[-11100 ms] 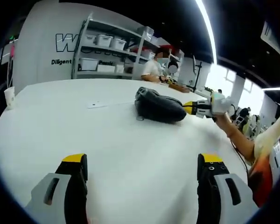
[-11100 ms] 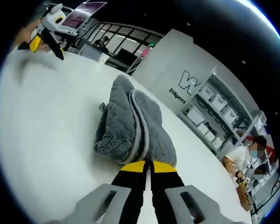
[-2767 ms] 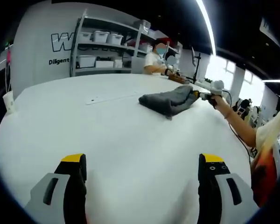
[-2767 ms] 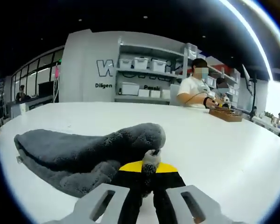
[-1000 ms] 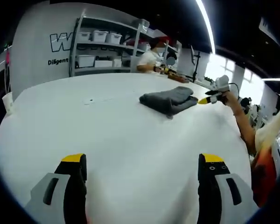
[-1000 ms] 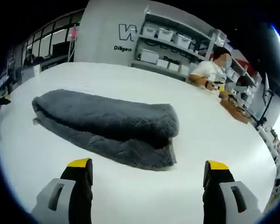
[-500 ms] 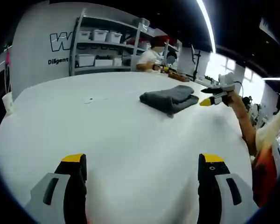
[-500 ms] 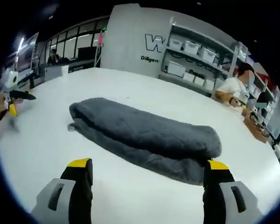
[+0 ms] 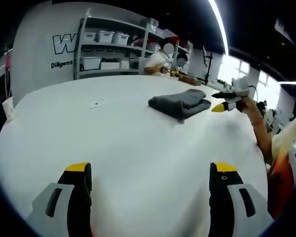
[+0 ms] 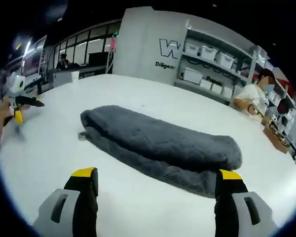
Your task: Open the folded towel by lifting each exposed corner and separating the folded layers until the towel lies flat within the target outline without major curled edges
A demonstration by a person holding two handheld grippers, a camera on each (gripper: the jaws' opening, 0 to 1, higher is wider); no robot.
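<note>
Still folded, the grey towel (image 10: 163, 145) lies as a thick roll on the white surface (image 10: 49, 148), just ahead of the right tool (image 10: 156, 185), whose jaws stand wide apart with nothing between them. From the left gripper view the towel (image 9: 180, 102) sits well away across the surface (image 9: 113, 143), and the left tool (image 9: 150, 180) is likewise spread wide and empty. Beside the towel's far end, the right tool (image 9: 226, 101) hangs above the surface. Shelves (image 9: 108, 49) with bins stand behind.

A lab or workshop: storage shelving (image 9: 108, 49) (white bins), big white worktable (image 9: 138, 143).
</note>
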